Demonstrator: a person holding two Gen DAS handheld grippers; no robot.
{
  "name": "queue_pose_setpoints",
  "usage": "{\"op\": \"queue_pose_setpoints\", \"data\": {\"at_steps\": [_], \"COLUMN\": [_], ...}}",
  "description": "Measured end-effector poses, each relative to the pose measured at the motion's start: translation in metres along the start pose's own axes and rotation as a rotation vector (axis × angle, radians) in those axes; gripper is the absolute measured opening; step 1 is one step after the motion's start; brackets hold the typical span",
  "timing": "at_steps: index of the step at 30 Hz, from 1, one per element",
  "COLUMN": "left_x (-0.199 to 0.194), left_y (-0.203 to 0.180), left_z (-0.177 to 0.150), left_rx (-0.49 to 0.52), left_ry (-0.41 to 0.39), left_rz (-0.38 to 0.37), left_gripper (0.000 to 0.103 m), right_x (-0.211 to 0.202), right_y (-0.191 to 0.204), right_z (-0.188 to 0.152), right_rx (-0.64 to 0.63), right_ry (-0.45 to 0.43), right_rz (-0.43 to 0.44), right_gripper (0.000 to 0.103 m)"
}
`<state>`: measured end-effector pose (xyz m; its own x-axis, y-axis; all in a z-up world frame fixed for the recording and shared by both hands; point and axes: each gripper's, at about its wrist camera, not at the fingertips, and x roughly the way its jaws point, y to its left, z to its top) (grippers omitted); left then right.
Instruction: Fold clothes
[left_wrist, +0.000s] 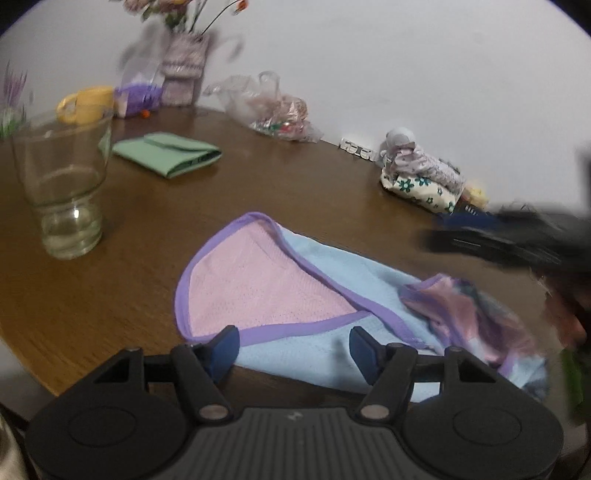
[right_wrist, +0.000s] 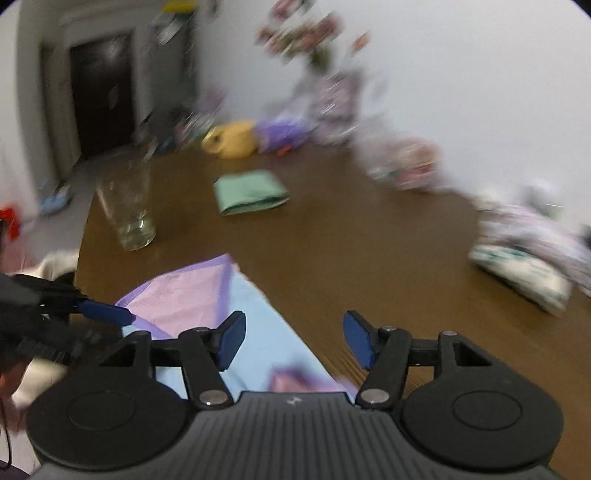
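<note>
Both tongs, left tongs (left_wrist: 291, 345) and right tongs (right_wrist: 294, 338), wide and empty above pastel garment (left_wrist: 295, 291) (partly rumpled).

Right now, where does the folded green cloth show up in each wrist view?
Left wrist view: the folded green cloth lies upper left on the table, right of the clear glass.
Right wrist view: the cloth sits upper centre, blurred, again right of the glass.
Shared landmark: the yellow cup behind both.

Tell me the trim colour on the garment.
Purple trim on the garment; left wrist view is clearest.
</note>
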<state>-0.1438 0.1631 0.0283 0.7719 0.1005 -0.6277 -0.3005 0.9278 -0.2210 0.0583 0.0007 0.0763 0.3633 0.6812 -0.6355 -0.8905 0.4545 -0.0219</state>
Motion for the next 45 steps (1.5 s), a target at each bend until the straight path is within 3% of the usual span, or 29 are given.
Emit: {"op": "queue_pose_setpoints", "data": {"at_steps": [3,6,7,10,14,18,22,26,27,30,31,32,35,37,40,41,43,45], "left_x": [0.003,0.014,0.018,0.033,0.077,0.128,0.160,0.155,0.147,0.122,0.112,0.102,0.078,0.070,0.073,0.077,0.083,0.081], "left_y": [-0.011,-0.009,-0.009,-0.007,-0.018,-0.053,-0.109,-0.131,-0.133,-0.136,-0.136,-0.136,-0.140,-0.148,-0.163,-0.165,-0.167,-0.166], "left_z": [-0.003,-0.003,0.001,0.014,0.049,0.090,0.115,0.125,0.120,0.098,0.087,0.075,0.039,0.019,0.002,0.001,-0.001,-0.006], "left_rx": [0.096,0.137,0.142,0.178,0.262,0.335,0.370,0.261,0.263,0.270,0.273,0.276,0.290,0.321,0.377,0.365,0.334,0.324], "left_ry": [-0.022,-0.033,-0.035,-0.030,0.009,0.075,0.066,0.030,0.026,0.042,0.064,0.086,0.152,0.170,0.189,0.205,0.243,0.246], "left_rz": [0.057,0.060,0.059,0.062,-0.028,-0.188,-0.223,-0.359,-0.385,-0.489,-0.538,-0.587,-0.721,-0.769,-0.693,-0.679,-0.673,-0.659], "left_gripper": [0.047,0.043,0.041,0.024,0.021,0.019,0.020,0.048,0.051,0.052,0.053,0.055,0.057,0.057,0.055,0.049,0.029,0.023], "right_x": [0.062,0.088,0.089,0.087,0.074,0.042,-0.007,-0.058,-0.072,-0.120,-0.133,-0.145,-0.169,-0.169,-0.163,-0.160,-0.152,-0.146], "right_y": [0.006,0.014,0.017,0.011,-0.018,-0.081,-0.139,-0.159,-0.160,-0.138,-0.128,-0.117,-0.078,-0.060,-0.035,-0.029,-0.021,-0.019], "right_z": [0.019,0.017,0.014,0.012,0.001,-0.027,-0.071,-0.118,-0.128,-0.152,-0.159,-0.165,-0.187,-0.201,-0.214,-0.215,-0.215,-0.215], "right_rx": [-0.049,-0.039,-0.041,0.009,0.117,0.403,0.714,0.889,0.909,0.883,0.864,0.845,0.775,0.745,0.719,0.713,0.688,0.666], "right_ry": [0.122,0.180,0.163,0.154,0.159,0.139,0.076,-0.007,-0.026,-0.144,-0.176,-0.208,-0.216,-0.187,-0.147,-0.141,-0.130,-0.120], "right_rz": [0.003,0.058,0.059,0.041,-0.126,-0.307,-0.451,-0.589,-0.605,-0.537,-0.516,-0.496,-0.393,-0.329,-0.274,-0.267,-0.268,-0.281], "right_gripper": [0.048,0.039,0.036,0.002,0.002,0.002,0.002,0.005,0.005,0.021,0.037,0.044,0.044,0.044,0.042,0.038,0.028,0.018]}}
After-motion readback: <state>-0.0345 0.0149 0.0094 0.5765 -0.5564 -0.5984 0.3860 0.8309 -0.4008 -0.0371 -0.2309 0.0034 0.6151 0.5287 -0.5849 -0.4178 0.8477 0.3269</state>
